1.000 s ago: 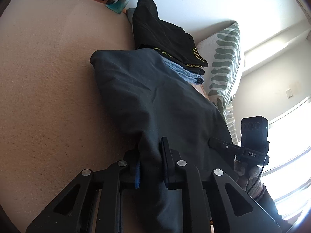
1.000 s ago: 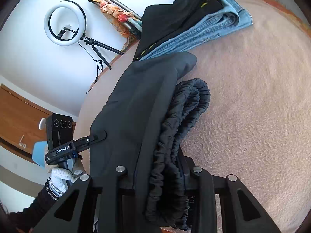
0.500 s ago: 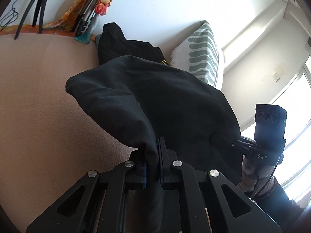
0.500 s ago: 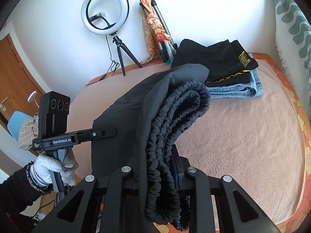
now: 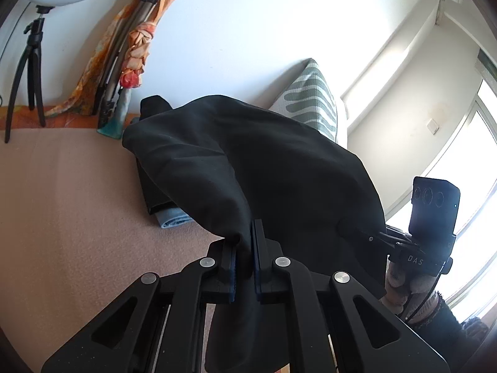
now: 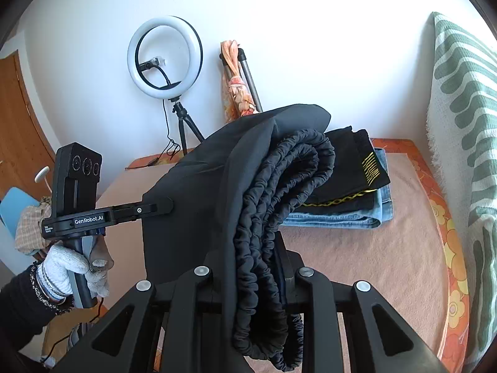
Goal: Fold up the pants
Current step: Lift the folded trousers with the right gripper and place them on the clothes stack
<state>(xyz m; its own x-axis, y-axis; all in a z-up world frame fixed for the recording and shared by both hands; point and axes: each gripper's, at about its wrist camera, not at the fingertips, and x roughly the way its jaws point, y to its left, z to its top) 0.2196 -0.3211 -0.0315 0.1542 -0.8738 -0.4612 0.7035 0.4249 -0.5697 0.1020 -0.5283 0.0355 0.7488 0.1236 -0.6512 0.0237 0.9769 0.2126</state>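
Your left gripper (image 5: 243, 258) is clamped on a fold of the dark pants (image 5: 264, 171), the cloth pinched between its blue-lined fingers (image 5: 256, 261) at the lower middle of the left wrist frame and hanging down below them. From there the pants rise in a broad hump that fills the centre of that frame, lifted off the pink blanket (image 5: 62, 202) on the left. Your right gripper (image 6: 248, 267) is closed on the other end, gripping the gathered elastic waistband (image 6: 279, 202), which runs up from the lower middle of the right wrist frame in bunched ridges and curls over at the centre. In that view your gloved left hand (image 6: 74, 264) shows at the lower left, holding the left gripper by its handle, and its tip meets the cloth left of centre. Behind the pants, in the centre right of the right wrist frame, a stack of folded clothes (image 6: 357, 192) lies on the blanket: black pants with yellow trim on top of blue jeans. A green striped pillow (image 6: 459, 124) fills the right edge. A ring light (image 6: 164, 52) on a tripod stands against the white wall at the upper left, with a wrapped orange cloth bundle (image 6: 236, 84) just to its right.
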